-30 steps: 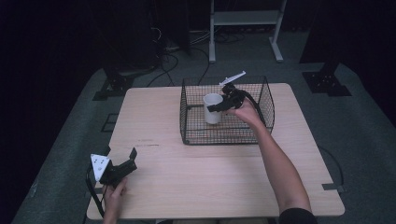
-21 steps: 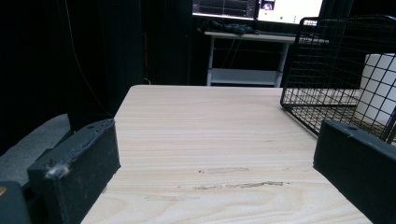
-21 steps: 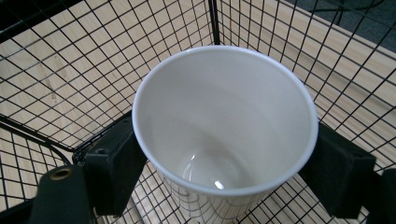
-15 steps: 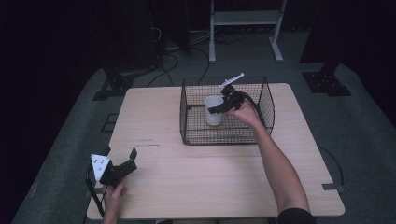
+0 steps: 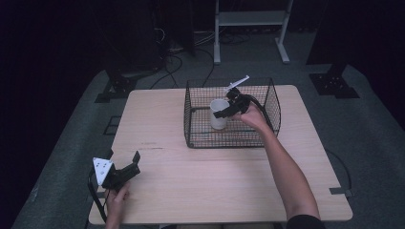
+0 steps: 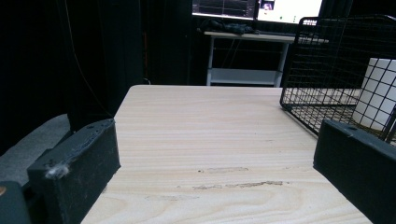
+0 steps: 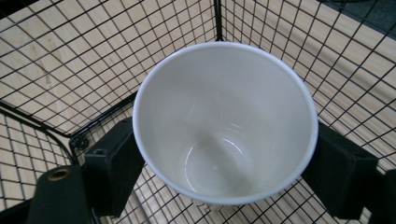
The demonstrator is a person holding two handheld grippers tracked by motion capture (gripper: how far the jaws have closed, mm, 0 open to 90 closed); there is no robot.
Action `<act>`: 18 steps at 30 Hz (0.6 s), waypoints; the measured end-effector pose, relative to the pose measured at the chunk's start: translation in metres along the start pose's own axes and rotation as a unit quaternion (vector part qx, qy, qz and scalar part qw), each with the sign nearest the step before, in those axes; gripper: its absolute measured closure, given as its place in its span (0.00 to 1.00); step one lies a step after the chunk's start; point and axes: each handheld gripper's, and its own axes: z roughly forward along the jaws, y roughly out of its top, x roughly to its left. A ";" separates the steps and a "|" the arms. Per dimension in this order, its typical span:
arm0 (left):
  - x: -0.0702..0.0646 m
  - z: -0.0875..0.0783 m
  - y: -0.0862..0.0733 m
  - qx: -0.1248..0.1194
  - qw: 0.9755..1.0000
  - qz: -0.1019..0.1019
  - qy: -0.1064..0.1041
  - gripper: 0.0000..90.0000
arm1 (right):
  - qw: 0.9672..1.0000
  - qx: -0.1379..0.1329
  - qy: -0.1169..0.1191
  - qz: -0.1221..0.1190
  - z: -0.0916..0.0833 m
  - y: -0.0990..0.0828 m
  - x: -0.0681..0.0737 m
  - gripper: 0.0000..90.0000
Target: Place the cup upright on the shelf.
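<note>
White and upright, the cup [image 5: 218, 113] sits inside the black wire basket [image 5: 267, 98] at the far side of the wooden table [image 5: 215, 176], toward the basket's left half. The right gripper [image 5: 228, 110] reaches in over the basket wall, and in the right gripper view its two black jaws stand on either side of the cup [image 7: 224, 121], pressed against its outer wall just below the rim. The cup's mouth faces up and it looks empty inside. Down at the near left corner of the table, the left gripper [image 5: 130, 168] rests low, its jaws spread wide with bare wood between them, well apart from the basket [image 6: 327, 70].
</note>
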 end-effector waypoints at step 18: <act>0.000 0.000 0.000 0.000 1.000 0.000 -0.001 0.00 | 1.000 -0.020 -0.006 0.000 -0.007 -0.002 0.005 0.15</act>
